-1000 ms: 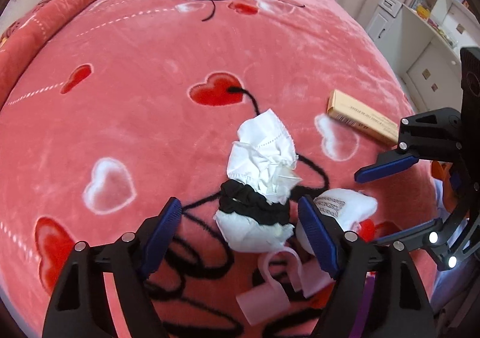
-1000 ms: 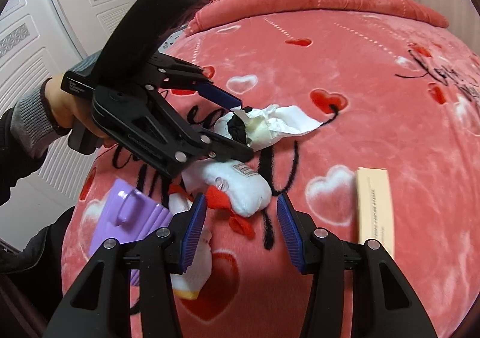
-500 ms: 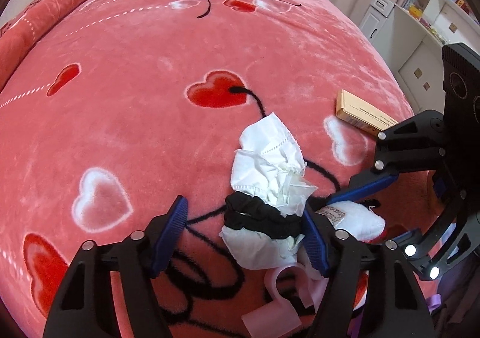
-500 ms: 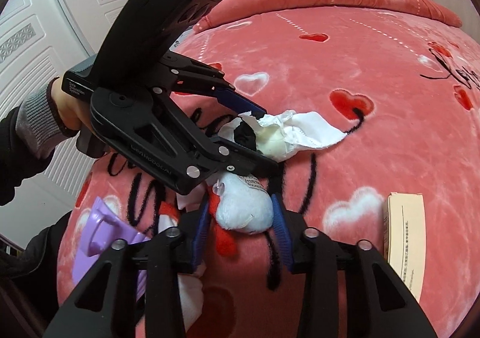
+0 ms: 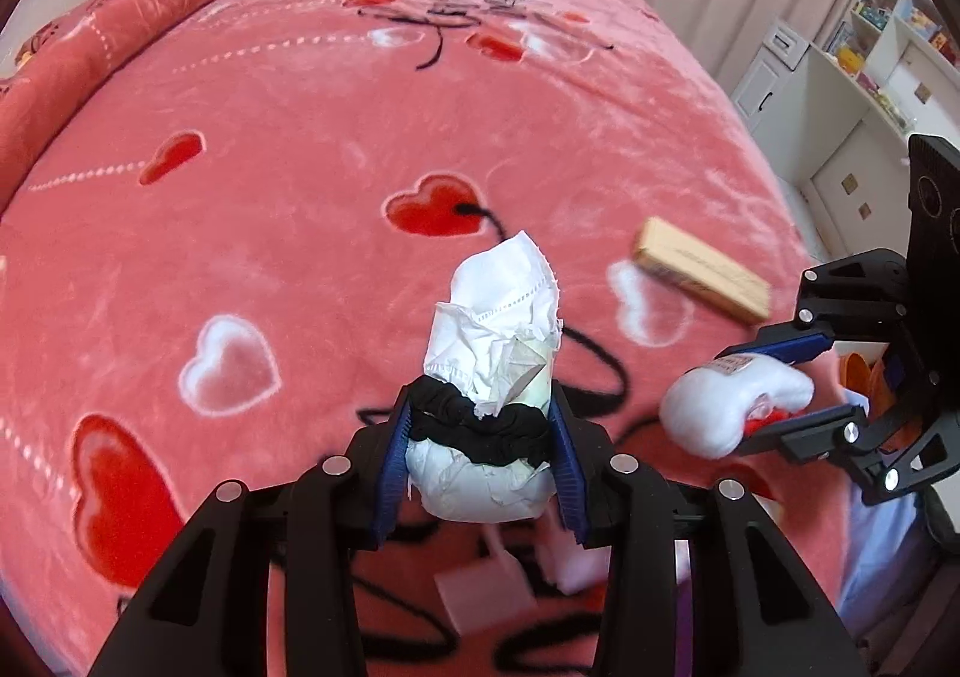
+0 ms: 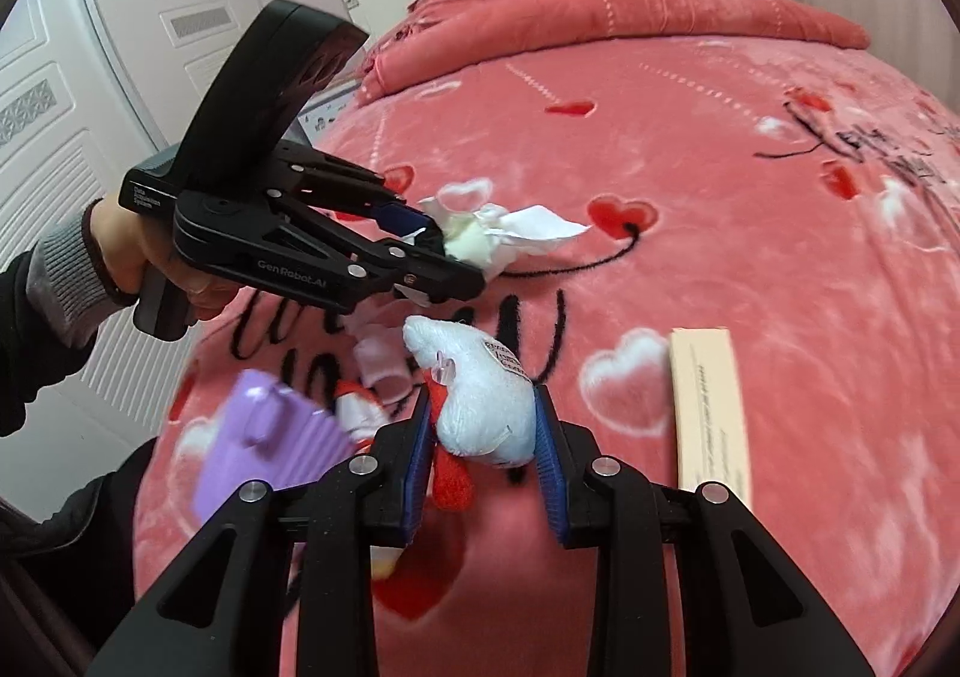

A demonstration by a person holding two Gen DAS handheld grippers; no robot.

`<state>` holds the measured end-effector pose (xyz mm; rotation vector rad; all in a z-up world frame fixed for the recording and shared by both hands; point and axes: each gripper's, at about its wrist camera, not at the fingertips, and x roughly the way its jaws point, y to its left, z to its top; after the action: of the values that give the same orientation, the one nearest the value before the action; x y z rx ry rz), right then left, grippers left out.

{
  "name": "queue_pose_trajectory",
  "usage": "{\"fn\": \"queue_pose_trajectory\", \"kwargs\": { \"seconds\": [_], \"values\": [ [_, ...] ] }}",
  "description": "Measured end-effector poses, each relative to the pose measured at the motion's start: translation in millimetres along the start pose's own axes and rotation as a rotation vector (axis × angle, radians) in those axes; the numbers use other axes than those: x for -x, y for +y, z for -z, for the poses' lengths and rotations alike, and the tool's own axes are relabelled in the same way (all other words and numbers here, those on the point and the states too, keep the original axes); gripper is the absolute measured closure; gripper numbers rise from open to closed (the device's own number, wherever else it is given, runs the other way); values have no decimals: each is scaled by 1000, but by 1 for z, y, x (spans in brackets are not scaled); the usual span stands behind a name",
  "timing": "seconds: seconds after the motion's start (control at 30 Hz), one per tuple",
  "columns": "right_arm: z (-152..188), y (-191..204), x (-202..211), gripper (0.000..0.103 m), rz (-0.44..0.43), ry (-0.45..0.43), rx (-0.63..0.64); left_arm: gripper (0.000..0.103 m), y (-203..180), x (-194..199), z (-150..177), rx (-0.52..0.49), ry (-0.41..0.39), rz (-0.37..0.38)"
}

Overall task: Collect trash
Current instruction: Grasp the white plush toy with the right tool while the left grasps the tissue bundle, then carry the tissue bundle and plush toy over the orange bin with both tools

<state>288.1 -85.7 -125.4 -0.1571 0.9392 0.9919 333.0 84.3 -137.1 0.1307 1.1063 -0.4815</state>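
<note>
**Over the pink bed: both grippers loaded**

Above the heart-print blanket (image 5: pixel 288 149), the left gripper (image 5: pixel 480 452) pinches a wad of white tissue (image 5: pixel 495 329) ringed by a black hair tie (image 5: pixel 480 422). The right gripper (image 6: pixel 483 428) squeezes a white plush toy (image 6: pixel 480 389). A cardboard box (image 6: pixel 708 407) lies nearby.

Left claw (image 5: pixel 480 473) clamped on crumpled white tissue wad (image 5: pixel 492 371) ringed by a black scrunchie (image 5: pixel 480 419). Right claw (image 5: pixel 774 395) gripping a white plush toy (image 5: pixel 729 407). Tan box (image 5: pixel 702 278) lying on the pink bed (image 5: pixel 300 167).
</note>
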Motion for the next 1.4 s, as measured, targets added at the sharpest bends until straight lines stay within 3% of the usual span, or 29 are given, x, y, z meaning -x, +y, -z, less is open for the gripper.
{"fn": "queue_pose_trajectory", "kwargs": {
  "seconds": [0.37, 0.67, 0.93, 1.4],
  "values": [
    [31, 43, 99, 72, 34, -96, -25, 60, -74, 89, 28, -62, -90, -53],
    [101, 82, 176, 72, 63, -154, -107, 60, -157, 119, 69, -107, -116, -12],
    [188, 80, 240, 72, 135, -209, -278, 60, -245, 101, 75, -193, -102, 107],
    [344, 25, 374, 71, 440, -341, -600, 60, -416, 29, 36, -487, -28, 303]
  ]
}}
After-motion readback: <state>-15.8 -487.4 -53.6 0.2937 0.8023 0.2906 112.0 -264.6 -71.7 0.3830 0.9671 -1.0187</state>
